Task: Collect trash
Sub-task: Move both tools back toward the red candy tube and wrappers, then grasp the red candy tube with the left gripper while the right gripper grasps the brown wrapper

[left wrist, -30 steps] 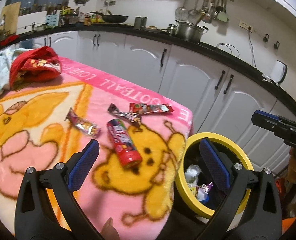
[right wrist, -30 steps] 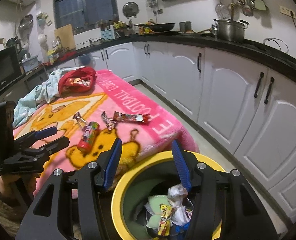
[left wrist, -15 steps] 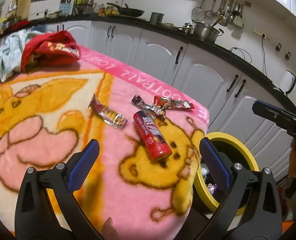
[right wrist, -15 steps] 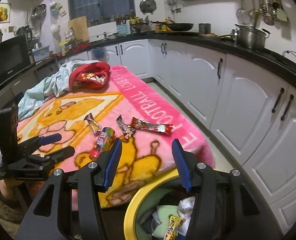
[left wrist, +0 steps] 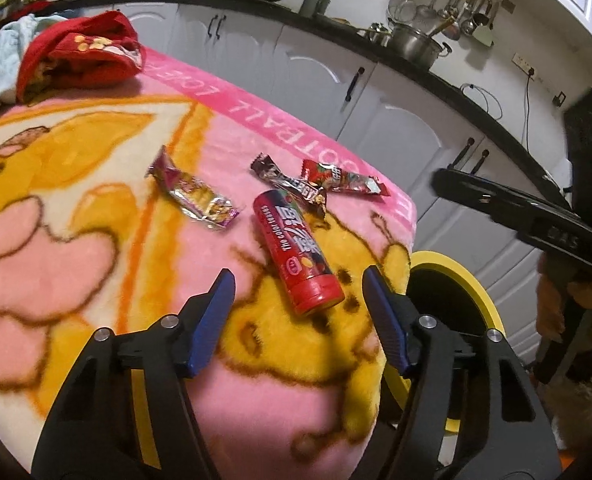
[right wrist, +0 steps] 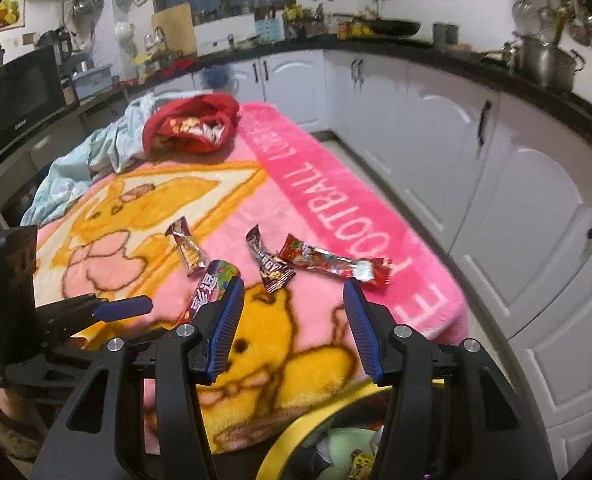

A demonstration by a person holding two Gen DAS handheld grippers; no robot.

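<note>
Both hand-held grippers had moved from the yellow bin [left wrist: 472, 280] toward the blanket [left wrist: 95, 240]; the left hand-held gripper [left wrist: 298, 286], jaws just narrowing yet spread, framed a red tube [left wrist: 296, 248]; the right hand-held gripper [right wrist: 293, 294] was spread, empty.

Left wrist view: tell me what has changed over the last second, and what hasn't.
The left gripper has come in low over the blanket toward the red candy tube; its jaws have just been closing, with the tube ahead of them and not yet gripped. The right gripper swung from over the yellow-rimmed bin toward the wrappers. Tube and three wrappers lie unmoved.
</note>
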